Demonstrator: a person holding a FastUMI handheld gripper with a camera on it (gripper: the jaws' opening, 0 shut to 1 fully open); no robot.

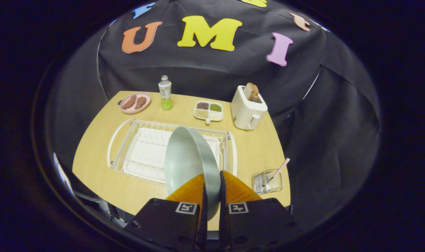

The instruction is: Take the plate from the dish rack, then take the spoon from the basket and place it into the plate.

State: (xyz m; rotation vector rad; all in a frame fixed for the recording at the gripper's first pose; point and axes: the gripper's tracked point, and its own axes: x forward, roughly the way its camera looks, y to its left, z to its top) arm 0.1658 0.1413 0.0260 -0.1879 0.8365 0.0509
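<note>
Gripper [212,190] fingers clamped on plate [187,157] rim, frame centre, lifted above dish rack [128,154]. Spoon [279,169] sat in basket [268,182], lower right. Spoon step left.

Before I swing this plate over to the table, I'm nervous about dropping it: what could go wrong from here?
The hand-held gripper is shut on the plate by its rim alone, held on edge, so it might pivot or slip out. It hangs over the dish rack, whose wires could catch it. The basket with the spoon sits close by; a wide swing might knock it.
</note>
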